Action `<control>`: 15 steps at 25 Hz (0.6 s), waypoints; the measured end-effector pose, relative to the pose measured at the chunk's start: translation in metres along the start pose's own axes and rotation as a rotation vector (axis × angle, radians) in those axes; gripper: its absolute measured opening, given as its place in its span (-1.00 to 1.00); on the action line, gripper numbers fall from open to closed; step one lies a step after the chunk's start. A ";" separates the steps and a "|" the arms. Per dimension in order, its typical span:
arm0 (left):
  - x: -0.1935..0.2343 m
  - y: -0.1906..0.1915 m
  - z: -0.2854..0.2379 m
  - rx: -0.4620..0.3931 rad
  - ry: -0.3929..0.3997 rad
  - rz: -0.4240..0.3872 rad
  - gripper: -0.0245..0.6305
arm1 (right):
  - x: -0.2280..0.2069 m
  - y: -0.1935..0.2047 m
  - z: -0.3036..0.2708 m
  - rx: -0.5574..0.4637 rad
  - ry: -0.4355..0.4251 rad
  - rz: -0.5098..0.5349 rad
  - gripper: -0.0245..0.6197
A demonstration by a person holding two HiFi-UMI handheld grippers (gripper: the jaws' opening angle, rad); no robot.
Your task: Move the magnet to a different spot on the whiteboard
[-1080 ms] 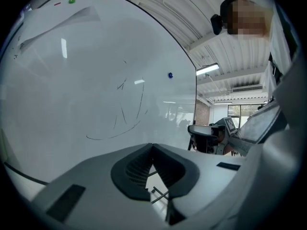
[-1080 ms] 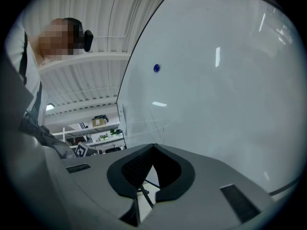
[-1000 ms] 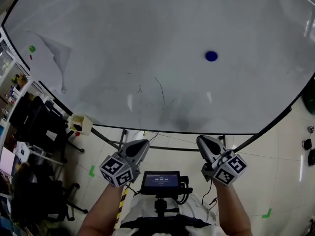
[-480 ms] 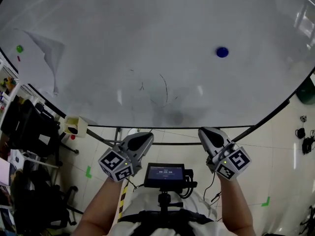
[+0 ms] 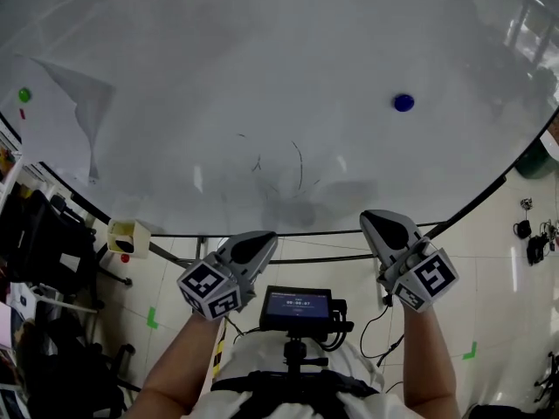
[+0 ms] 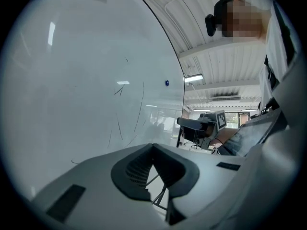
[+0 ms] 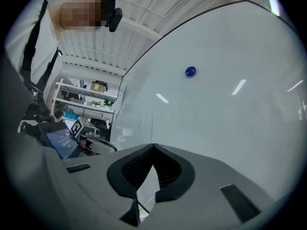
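Hovering below the whiteboard (image 5: 262, 59), left tongs (image 5: 256, 241) and right tongs (image 5: 379, 221) shut and empty, magnet (image 5: 403, 103) not yet grasped.

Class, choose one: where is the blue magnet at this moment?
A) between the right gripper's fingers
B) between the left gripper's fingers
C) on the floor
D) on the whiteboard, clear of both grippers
D: the blue magnet sits on the whiteboard, apart from the right gripper and left gripper below it.
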State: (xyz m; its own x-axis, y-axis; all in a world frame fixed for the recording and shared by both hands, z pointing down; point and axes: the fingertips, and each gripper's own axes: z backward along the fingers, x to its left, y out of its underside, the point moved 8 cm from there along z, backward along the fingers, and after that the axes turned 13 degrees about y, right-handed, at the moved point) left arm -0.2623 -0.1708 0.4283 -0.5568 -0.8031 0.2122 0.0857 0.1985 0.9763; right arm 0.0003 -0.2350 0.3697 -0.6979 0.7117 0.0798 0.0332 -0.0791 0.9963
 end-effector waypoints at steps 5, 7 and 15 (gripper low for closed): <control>0.001 -0.012 -0.004 -0.006 0.058 -0.015 -0.90 | -0.005 -0.020 -0.002 -0.008 0.031 0.070 -0.90; -0.001 -0.015 -0.003 0.011 0.083 -0.031 -0.90 | -0.002 -0.029 -0.003 -0.001 0.020 0.111 -0.90; 0.008 -0.027 -0.014 0.006 0.140 -0.071 -0.90 | -0.014 -0.085 -0.017 0.003 0.025 0.261 -0.90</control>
State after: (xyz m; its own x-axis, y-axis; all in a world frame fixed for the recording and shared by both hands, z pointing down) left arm -0.2578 -0.1902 0.4037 -0.4404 -0.8858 0.1464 0.0444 0.1413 0.9890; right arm -0.0051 -0.2497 0.2834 -0.6831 0.6496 0.3338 0.2169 -0.2560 0.9420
